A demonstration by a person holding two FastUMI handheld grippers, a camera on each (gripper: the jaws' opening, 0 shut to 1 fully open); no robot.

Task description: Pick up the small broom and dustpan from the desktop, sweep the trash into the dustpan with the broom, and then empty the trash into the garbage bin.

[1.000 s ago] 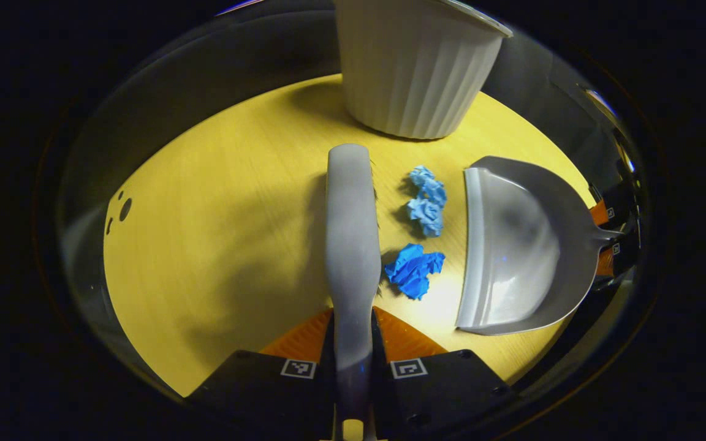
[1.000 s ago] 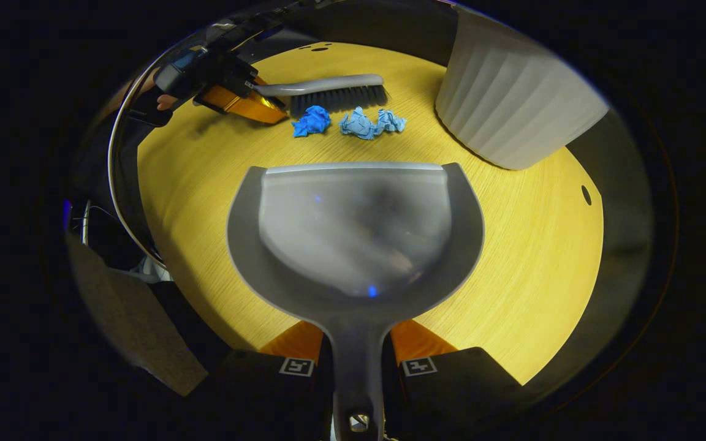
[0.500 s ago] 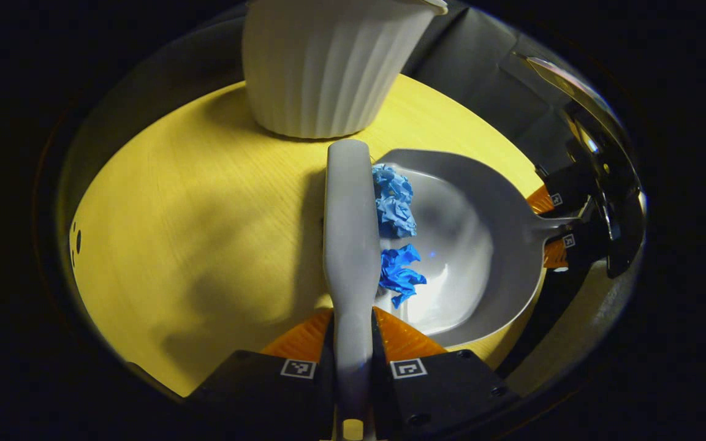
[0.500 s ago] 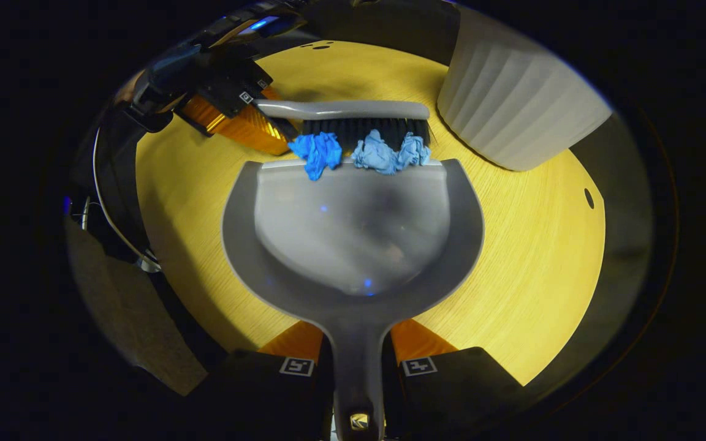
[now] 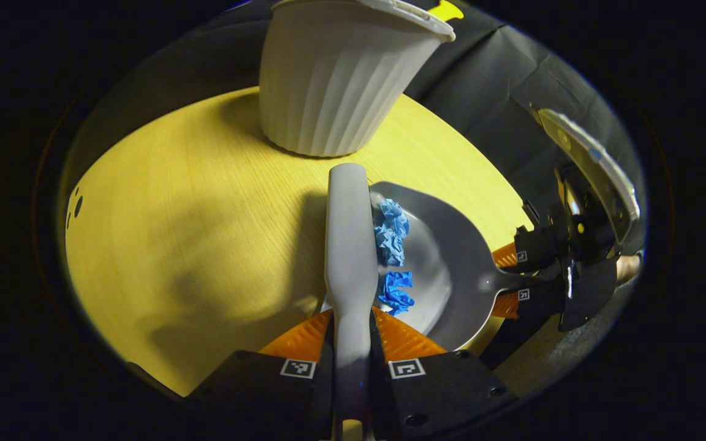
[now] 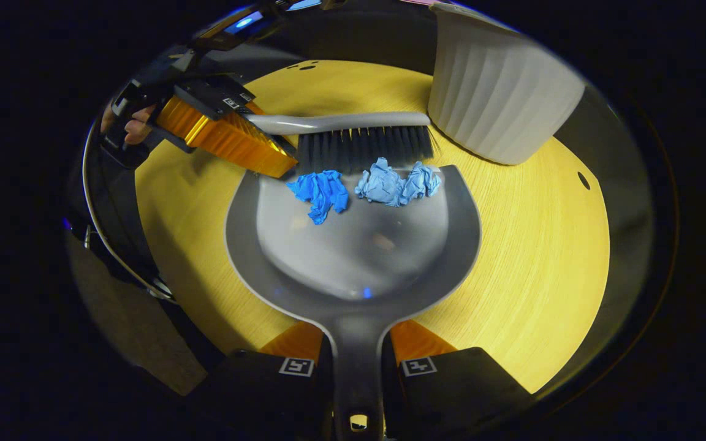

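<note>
My left gripper (image 5: 352, 343) is shut on the handle of the small grey broom (image 5: 349, 245). In the right gripper view the broom (image 6: 353, 131) stands with its dark bristles at the front lip of the grey dustpan (image 6: 353, 257), and the left gripper (image 6: 249, 131) holds its handle. My right gripper (image 6: 358, 361) is shut on the dustpan's handle. Blue crumpled paper scraps (image 6: 319, 190) (image 6: 399, 182) lie inside the pan just behind the lip; from the left they show as scraps (image 5: 393, 245) in the dustpan (image 5: 451, 275), held by the right gripper (image 5: 515, 275).
The white ribbed garbage bin (image 6: 500, 104) stands on the yellow wooden desktop (image 6: 543, 245) just past the broom's tip; it is also the bin (image 5: 341, 79) ahead on the desktop (image 5: 193, 233). A hand (image 6: 135, 125) holds the left gripper. Dark booth walls ring the table.
The broom pushed the blue scraps from the bare desktop over the lip and into the dustpan. The pan's front has risen slightly and the broom now stands a little higher.
</note>
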